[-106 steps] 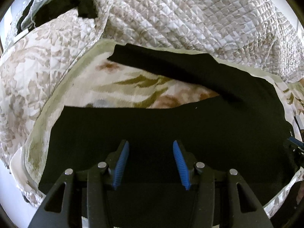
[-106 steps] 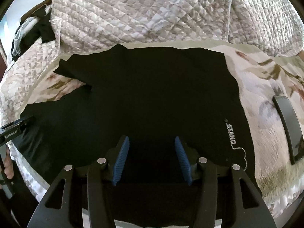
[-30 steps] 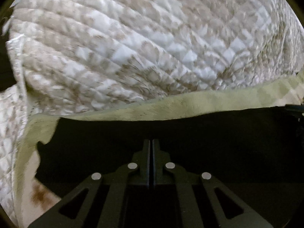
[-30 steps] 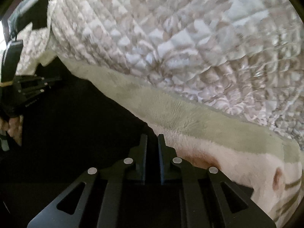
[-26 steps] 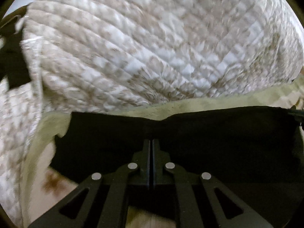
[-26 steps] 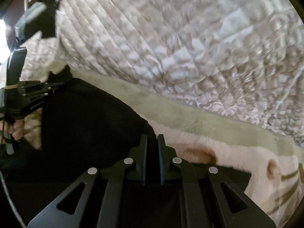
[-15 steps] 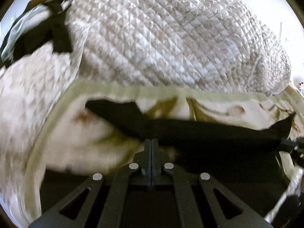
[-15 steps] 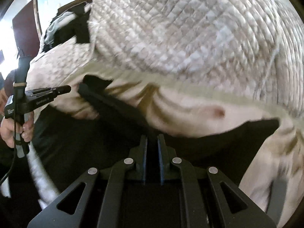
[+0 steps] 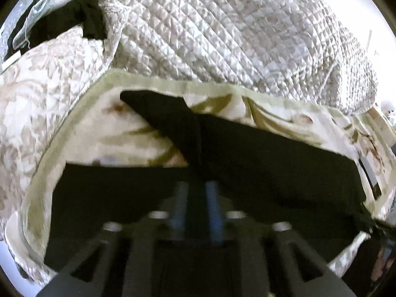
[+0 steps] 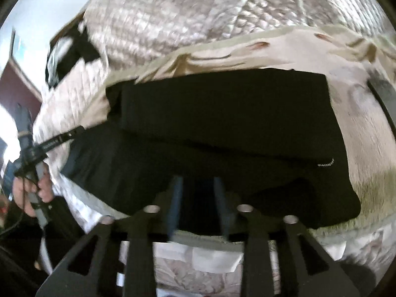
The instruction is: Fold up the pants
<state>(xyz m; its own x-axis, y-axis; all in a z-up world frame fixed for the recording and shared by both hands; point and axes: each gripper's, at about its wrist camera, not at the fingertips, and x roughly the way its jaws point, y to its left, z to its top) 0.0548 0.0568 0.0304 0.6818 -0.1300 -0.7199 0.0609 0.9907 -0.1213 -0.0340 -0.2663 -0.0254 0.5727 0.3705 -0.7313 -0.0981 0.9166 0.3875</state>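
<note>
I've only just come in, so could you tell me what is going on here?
A person with a gripper in each hand is folding black pants on a floral blanket spread over a bed. One fold is made: the far part now lies doubled over the near part. The left gripper and right gripper are both slightly open above the near edge, gripping nothing. A quilt is heaped behind.

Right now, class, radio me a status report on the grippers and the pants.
Left gripper open, right gripper open, neither holding cloth. Black pants lie folded over on the floral blanket. Dark flat object at the blanket's right edge, clear of them.
</note>
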